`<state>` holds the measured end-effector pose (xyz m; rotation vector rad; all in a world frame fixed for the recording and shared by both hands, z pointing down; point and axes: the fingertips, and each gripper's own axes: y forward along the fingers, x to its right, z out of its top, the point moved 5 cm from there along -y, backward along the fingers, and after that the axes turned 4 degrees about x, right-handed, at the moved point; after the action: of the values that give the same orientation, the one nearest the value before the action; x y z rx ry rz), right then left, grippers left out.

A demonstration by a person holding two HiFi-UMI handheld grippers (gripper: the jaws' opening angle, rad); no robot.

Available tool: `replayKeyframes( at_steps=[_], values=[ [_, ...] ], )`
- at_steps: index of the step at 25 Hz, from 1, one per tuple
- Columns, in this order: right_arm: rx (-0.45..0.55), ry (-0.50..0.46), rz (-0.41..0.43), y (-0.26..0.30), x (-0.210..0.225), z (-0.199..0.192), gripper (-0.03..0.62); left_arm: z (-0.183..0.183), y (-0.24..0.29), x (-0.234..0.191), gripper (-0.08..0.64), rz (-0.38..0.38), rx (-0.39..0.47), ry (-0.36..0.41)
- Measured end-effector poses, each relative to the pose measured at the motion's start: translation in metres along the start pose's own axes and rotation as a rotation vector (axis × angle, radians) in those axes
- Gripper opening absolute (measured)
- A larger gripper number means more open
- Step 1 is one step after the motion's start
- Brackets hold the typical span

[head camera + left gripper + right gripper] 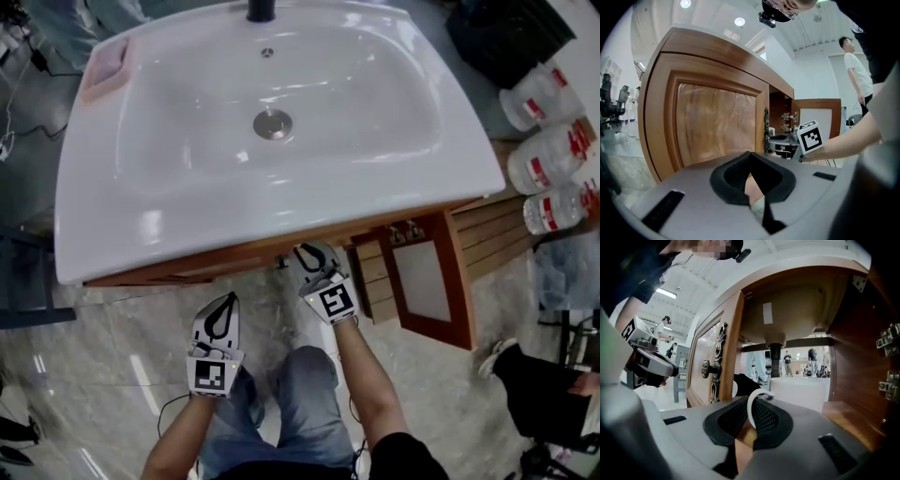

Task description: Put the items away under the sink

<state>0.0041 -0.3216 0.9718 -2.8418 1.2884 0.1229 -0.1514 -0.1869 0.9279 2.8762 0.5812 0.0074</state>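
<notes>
Stowing step: right tongs (309, 255) hold an item at the wooden under-sink cabinet (187, 269).
Head view: they reach under the white ceramic basin (187, 202), beside the open pale-panelled door (422, 281); left tongs (223, 307) hang nearer. Left gripper view: left tongs (751, 164) pressed together, empty, facing the closed wooden door panel (717, 122). Right gripper view: right tongs (757, 416) nip a thin white curved strip (751, 411); free floor lies right of a white tub (799, 392). Next, likely: push in, release.
</notes>
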Motion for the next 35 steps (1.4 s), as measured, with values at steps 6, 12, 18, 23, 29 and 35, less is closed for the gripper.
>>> replayKeyframes(
  at_steps=[6,12,18,23,29,35],
  values=[
    [-0.057,0.018,-0.033,-0.001,0.004,0.004,0.067,0.008,-0.012,0.0,0.008,-0.006,-0.042,0.007],
    [-0.142,0.135,-0.151,-0.032,0.006,0.013,0.089,0.045,-0.028,0.009,0.007,-0.028,-0.11,-0.031],
    [-0.261,0.238,-0.226,-0.087,-0.012,0.051,0.048,0.106,-0.055,0.015,0.008,-0.027,-0.158,-0.057],
    [-0.329,0.285,-0.273,-0.149,-0.028,0.148,0.012,0.192,-0.081,0.037,0.007,-0.118,-0.161,0.119],
    [-0.297,0.264,-0.279,-0.205,-0.055,0.308,0.012,0.315,-0.135,0.054,0.006,-0.195,-0.116,0.169],
    [-0.14,0.215,-0.276,-0.217,-0.074,0.467,0.012,0.415,-0.183,0.049,0.006,-0.102,-0.055,0.172]
  ],
)
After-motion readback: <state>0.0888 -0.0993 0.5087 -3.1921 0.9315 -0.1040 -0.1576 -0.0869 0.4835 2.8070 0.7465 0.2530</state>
